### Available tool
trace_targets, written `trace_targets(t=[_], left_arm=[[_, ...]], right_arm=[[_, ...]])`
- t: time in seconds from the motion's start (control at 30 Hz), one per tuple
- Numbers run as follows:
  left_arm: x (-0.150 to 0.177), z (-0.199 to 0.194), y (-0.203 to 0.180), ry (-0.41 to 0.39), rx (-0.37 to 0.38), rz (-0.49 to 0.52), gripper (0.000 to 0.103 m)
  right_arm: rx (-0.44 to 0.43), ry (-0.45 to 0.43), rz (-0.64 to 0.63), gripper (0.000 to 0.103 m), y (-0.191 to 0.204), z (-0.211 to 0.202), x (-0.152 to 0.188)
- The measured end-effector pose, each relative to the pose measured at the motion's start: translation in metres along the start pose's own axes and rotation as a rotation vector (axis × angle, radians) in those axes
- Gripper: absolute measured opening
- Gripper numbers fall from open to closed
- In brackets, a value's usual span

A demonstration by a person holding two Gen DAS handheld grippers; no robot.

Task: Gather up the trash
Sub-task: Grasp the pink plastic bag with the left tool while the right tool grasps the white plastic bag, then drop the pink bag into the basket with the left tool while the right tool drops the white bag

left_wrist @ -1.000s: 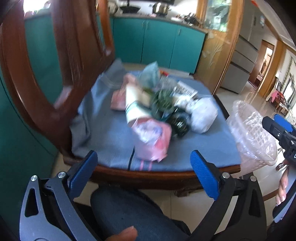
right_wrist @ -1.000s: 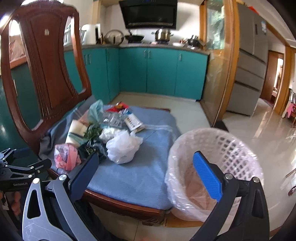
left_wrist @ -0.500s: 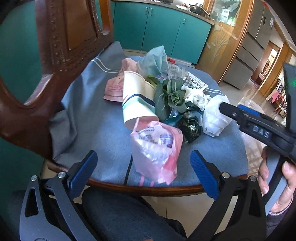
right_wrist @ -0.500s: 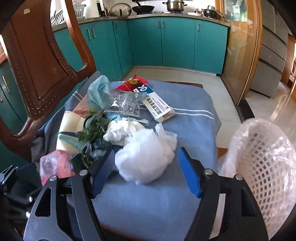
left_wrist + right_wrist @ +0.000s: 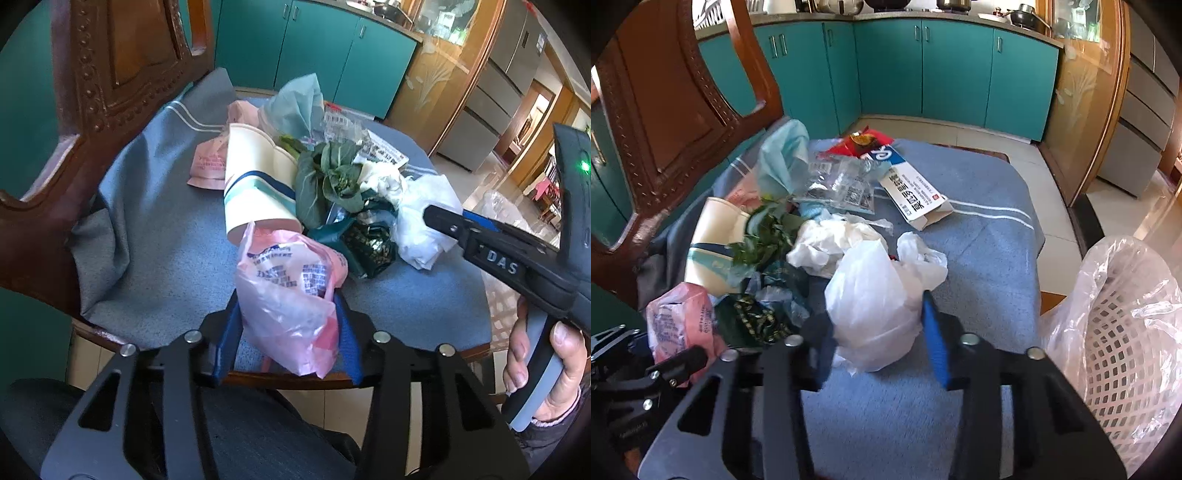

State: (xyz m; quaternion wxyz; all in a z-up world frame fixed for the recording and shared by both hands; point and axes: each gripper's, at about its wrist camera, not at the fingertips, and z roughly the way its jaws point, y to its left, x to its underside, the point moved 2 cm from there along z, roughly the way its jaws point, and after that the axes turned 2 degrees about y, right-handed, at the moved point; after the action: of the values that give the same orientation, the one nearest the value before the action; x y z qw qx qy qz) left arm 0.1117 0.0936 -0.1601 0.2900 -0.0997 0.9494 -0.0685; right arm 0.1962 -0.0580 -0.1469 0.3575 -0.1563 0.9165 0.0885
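Observation:
A heap of trash lies on a chair's blue-grey cushion. My left gripper is shut on a pink plastic bag at the cushion's near edge; the bag also shows in the right wrist view. My right gripper has closed around a white plastic bag, both blue pads against its sides. Behind lie a paper cup, green leaves, a dark green wrapper, crumpled tissue, a teal bag, clear wrappers and a white box.
A white lattice basket lined with clear plastic stands on the floor right of the chair. The wooden chair back rises at left. Teal cabinets line the far wall. My knee is below the left gripper.
Both grippers moved forward to the heap and closed: the left on the pink bag, the right on the white bag. Both were open half a second ago.

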Motion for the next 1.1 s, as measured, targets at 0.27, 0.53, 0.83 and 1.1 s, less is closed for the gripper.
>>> trace_targets(t=[0.27,0.53,0.83,1.1], left_arm=[[-0.001,-0.042,-0.006,-0.079,-0.017,0.022,0.048],[-0.024,-0.066,-0.068,-0.134,0.080,0.148,0.048],[-0.038,-0.031,-0.232,-0.044,0.374,0.451,0.048],[-0.029,0.010,-0.285,0.016,0.395,0.546,0.079]], right_arm=[[-0.012,-0.144,0.062,0.037,-0.029,-0.070,-0.002],[0.170,-0.264,0.229,0.037,-0.124,-0.147,0.027],[0.318,-0.284,0.385,0.037,-0.201,-0.193,0.070],[0.325,-0.268,0.451,0.037,-0.227,-0.199,0.086]])
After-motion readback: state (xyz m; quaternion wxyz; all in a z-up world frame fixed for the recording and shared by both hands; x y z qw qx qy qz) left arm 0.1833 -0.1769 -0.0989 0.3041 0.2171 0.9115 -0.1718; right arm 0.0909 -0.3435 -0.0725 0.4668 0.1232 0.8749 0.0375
